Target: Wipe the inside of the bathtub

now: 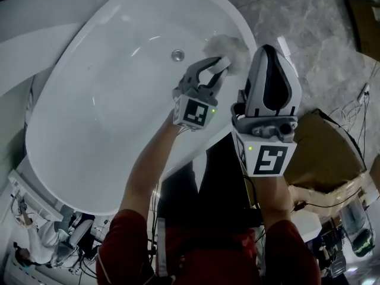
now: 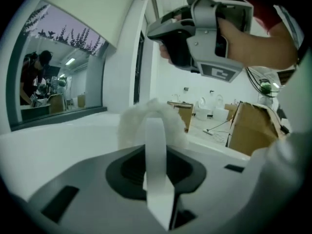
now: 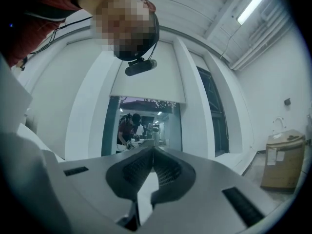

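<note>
A brown cardboard box [image 1: 328,153] sits on the grey marble floor [image 1: 309,16] beside the white oval bathtub [image 1: 107,94]. The left claw [image 1: 221,62] is clamped on a white fluffy cloth [image 1: 230,46] at the tub's rim. The right claw [image 3: 152,154] is closed and empty.

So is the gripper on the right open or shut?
Shut. In the right gripper view, the right gripper has its jaws meeting at the tips, nothing between them. The left gripper is shut on a fluffy white cloth.
</note>
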A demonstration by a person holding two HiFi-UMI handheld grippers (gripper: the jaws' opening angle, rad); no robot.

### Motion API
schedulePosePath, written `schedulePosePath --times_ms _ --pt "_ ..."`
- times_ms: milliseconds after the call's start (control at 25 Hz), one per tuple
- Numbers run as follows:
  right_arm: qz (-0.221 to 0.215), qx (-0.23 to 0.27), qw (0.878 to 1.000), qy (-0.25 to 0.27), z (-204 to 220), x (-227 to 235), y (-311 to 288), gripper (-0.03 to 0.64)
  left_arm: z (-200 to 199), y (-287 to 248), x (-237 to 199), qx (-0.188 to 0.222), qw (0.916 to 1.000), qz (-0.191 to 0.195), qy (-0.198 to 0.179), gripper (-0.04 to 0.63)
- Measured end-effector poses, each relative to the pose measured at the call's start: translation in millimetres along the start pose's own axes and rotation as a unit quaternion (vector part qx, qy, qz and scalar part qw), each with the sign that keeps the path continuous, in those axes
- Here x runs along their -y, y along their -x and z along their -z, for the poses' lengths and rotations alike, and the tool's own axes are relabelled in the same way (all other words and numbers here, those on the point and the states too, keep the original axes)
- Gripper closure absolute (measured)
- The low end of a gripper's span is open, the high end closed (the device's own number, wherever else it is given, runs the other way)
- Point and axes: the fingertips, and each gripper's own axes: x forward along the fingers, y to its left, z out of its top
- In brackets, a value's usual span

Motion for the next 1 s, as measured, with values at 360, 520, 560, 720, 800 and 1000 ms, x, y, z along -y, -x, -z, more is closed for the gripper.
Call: schedulePosePath --times_ms 360,520,560,720,800,1000 --pt "0.032 0.001 0.999 -0.002 -0.4 29.4 8.6 0.604 -10.3 -23.1 6.7 -0.004 0.9997 0.022 -0.001 0.503" --pt "0.029 -0.003 1.000 -0.008 9.8 34.8 3.6 0.604 -6.1 -27.6 5.0 -0.006 0.9994 0.031 -0.016 0.503" --pt "0.027 -0.003 1.000 -0.009 12.0 35.4 1.3 0.604 -7.0 -28.5 4.2 -0.003 0.9992 0.033 -0.022 0.503" --pt "0.014 -0.005 1.000 -0.012 23.1 35.3 -6.0 0.604 -1.1 -33.4 1.6 0.010 0.9993 0.033 -0.013 0.503" --pt "0.003 -0.007 1.000 -0.010 29.9 29.8 -9.9 0.604 5.6 -34.2 -2.0 0.014 0.9994 0.029 -0.011 0.503" --pt "-0.014 -0.015 1.000 -0.008 54.1 12.6 -25.5 0.604 31.5 -45.4 -20.7 0.013 0.9999 0.007 0.007 0.503"
